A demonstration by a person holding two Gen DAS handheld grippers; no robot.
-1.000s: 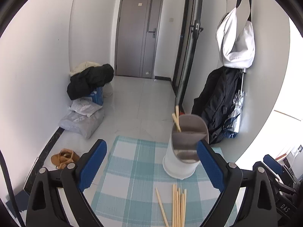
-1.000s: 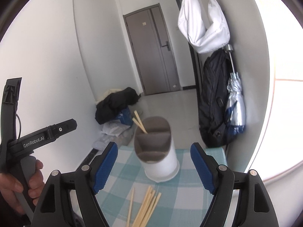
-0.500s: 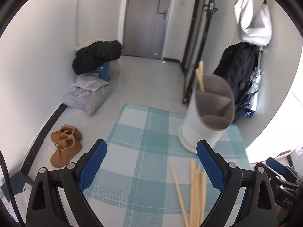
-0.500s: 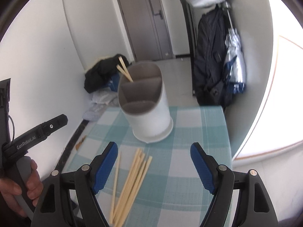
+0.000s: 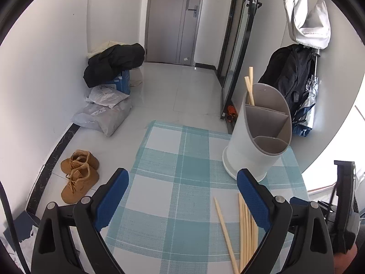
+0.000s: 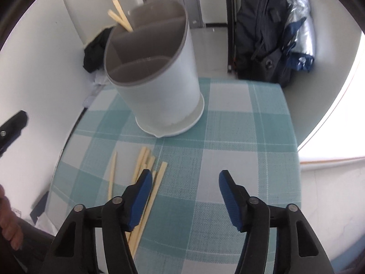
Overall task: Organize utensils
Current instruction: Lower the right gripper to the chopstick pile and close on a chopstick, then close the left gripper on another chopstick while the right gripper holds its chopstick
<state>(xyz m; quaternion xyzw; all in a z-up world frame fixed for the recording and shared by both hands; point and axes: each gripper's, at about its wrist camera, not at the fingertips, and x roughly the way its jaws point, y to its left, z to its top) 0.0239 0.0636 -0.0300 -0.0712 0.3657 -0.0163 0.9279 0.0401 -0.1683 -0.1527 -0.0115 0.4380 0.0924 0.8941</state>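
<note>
Plainly, chopsticks (image 6: 146,178) lie lengthwise toward holder (image 6: 157,77), under spread right hand-held gripper's (image 6: 184,196) left finger; left hand-held gripper (image 5: 182,201) spread, farther.

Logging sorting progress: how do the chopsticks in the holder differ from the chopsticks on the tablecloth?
The chopsticks in the holder stand leaning in the rear compartment of the white utensil holder; the loose chopsticks lie flat on the checked tablecloth. Two show in the holder, several lie loose. Both sets look like the same pale wood. Neither open gripper holds any.
</note>
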